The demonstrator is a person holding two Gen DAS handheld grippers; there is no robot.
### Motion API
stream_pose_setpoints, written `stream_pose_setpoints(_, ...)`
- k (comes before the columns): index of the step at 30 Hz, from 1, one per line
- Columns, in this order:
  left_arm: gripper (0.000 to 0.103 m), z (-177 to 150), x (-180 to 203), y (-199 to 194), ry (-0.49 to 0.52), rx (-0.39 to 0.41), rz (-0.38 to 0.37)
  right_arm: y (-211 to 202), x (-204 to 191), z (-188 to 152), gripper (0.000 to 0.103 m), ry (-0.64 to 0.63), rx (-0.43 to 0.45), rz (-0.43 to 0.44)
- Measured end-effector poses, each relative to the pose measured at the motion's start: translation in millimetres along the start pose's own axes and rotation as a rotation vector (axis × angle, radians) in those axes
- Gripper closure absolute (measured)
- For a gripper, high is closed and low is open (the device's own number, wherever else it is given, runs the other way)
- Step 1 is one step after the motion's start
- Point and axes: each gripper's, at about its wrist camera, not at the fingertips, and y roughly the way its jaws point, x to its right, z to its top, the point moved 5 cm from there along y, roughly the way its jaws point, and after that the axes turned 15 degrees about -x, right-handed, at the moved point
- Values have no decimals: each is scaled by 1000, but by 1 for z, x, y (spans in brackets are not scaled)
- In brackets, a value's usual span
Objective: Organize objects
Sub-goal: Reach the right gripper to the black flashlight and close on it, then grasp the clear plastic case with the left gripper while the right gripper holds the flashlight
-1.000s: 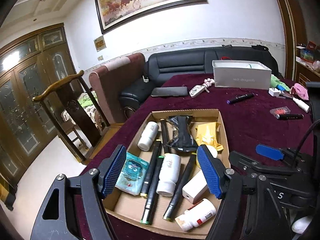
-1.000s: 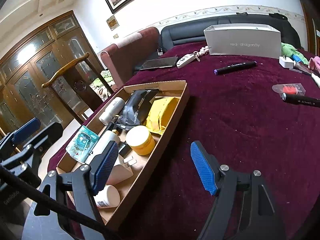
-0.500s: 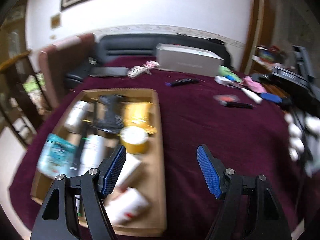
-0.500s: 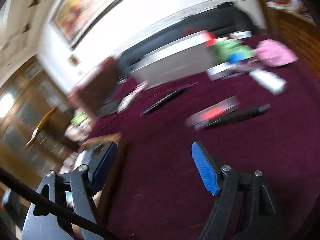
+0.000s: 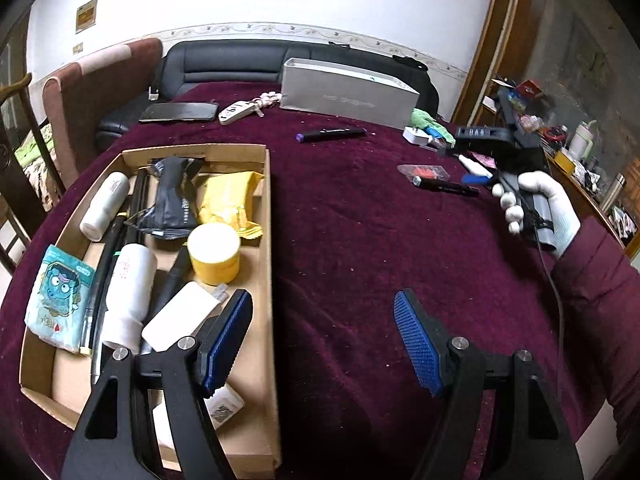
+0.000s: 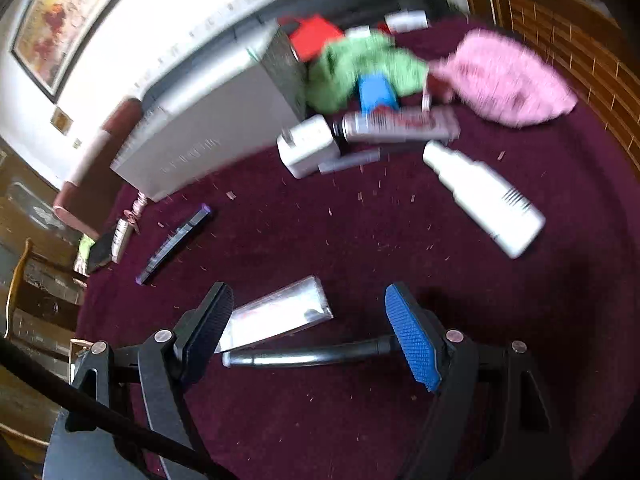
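Observation:
A cardboard tray (image 5: 269, 216) on the maroon tablecloth holds several items: a yellow jar (image 5: 214, 254), white bottles, a yellow pouch, black pens. My left gripper (image 5: 324, 340) is open and empty over the tray's right edge. My right gripper (image 6: 308, 332) is open, with a black marker (image 6: 304, 356) lying between its fingertips and a clear packet (image 6: 276, 316) just beyond. In the left wrist view the right gripper (image 5: 480, 178) hovers over that marker (image 5: 444, 187).
Loose on the cloth: a white spray bottle (image 6: 484, 200), a white charger (image 6: 308, 146), a purple-capped marker (image 6: 174, 244), green and pink cloths, a grey box (image 5: 348, 94), a phone (image 5: 178, 112) and keys. A sofa stands behind the table.
My right gripper swung right and down from the tray to the black marker and clear packet. My left gripper shifted right, from over the tray's middle to its right edge.

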Motion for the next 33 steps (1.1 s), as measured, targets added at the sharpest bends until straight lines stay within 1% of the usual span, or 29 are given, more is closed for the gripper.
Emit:
stream_pose_setpoints(1,35,0,-3,-2,-6,5,0,8,-4,-10,25,-7,-58,53)
stream_pose_setpoints(3,35,1,-7,-3,-17,10,-4,11,-12,-26,24,-42,-97,110)
stream_pose_setpoints(5,35,2,-10,-2,-29,3,-26,15,-27,-53,24,-94,-230,251)
stream_pose_setpoints(6,35,2,-10,0,-36,-4,-41,14,-32,-65,24,-112,-258,275)
stream_pose_setpoints(7,35,4,-11,3,-40,-11,-51,10,-34,-72,24,-133,-233,237)
stream_pose_setpoints(9,35,3,-10,5,-50,-24,-72,2,-41,-81,24,-200,-142,82)
stream_pose_setpoints(10,35,2,-9,5,-55,-28,-81,2,-45,-85,24,-239,-112,-2)
stream_pose_setpoints(11,35,1,-8,4,-54,-29,-82,5,-49,-89,24,-263,-98,-51)
stream_pose_setpoints(13,35,0,-8,1,-51,-22,-70,12,-54,-98,27,-272,-87,-120)
stream_pose_setpoints(14,35,0,-7,-1,-52,-18,-69,16,-55,-102,32,-270,-83,-159)
stream_pose_setpoints(15,35,1,-7,-2,-53,-15,-69,19,-56,-107,35,-270,-78,-182)
stream_pose_setpoints(16,35,1,-6,-4,-52,-12,-67,19,-58,-114,35,-267,-63,-213)
stream_pose_setpoints(17,35,1,-6,-5,-50,-9,-66,18,-59,-118,36,-264,-50,-233)
stream_pose_setpoints(19,35,1,-4,-5,-46,-8,-67,17,-63,-131,40,-262,-37,-238)
stream_pose_setpoints(21,35,1,-2,-3,-40,-10,-65,20,-70,-138,48,-281,-19,-280)
stream_pose_setpoints(22,35,1,0,-3,-33,-10,-62,22,-75,-143,56,-305,-4,-316)
stream_pose_setpoints(23,35,1,2,-4,-20,-11,-58,26,-81,-146,69,-333,6,-359)
stream_pose_setpoints(24,35,2,3,-4,-6,-11,-54,26,-83,-149,79,-359,12,-388)
stream_pose_setpoints(26,35,8,8,-8,32,-4,-40,23,-83,-153,90,-375,-7,-375)
stream_pose_setpoints(27,35,15,13,-11,57,3,-34,18,-77,-153,91,-362,-11,-371)
stream_pose_setpoints(29,35,30,22,-11,100,5,-54,10,-61,-147,91,-326,19,-383)
stream_pose_setpoints(31,35,51,36,-7,152,8,-78,-3,-32,-139,91,-258,53,-409)
stream_pose_setpoints(33,35,74,52,5,203,10,-74,-13,-2,-133,91,-195,73,-416)
